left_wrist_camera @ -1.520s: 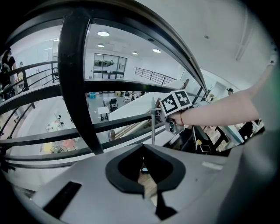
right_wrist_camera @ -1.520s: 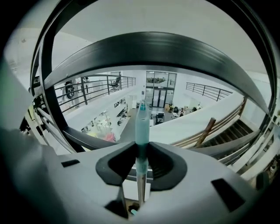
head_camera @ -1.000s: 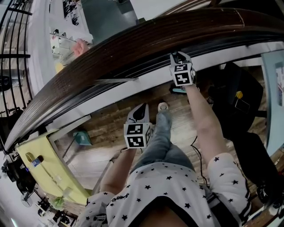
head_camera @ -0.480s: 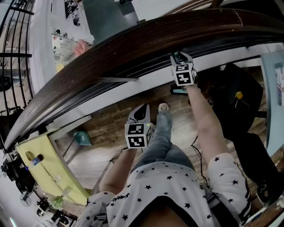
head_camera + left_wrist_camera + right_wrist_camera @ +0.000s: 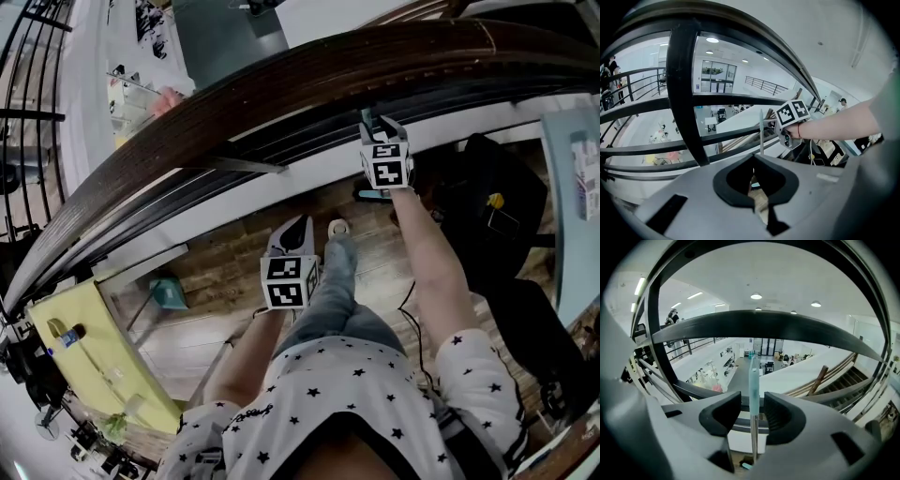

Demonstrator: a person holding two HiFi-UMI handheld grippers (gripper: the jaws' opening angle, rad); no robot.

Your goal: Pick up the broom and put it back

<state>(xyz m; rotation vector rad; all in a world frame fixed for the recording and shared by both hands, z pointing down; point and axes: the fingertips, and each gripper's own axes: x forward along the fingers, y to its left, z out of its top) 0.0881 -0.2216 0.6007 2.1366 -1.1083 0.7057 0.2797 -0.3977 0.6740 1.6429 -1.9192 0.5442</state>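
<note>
Broom handle (image 5: 753, 376) stood by railing (image 5: 787, 329) | right claw (image 5: 752, 412) had just opened, handle loose between its jaws | left claw (image 5: 753, 180) together, empty | clean straight withdrawal seemed wisest

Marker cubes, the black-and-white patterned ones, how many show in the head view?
2. One marker cube is over the wooden floor, beside the person's grey trouser leg; the other is higher, at the dark curved railing.
</note>
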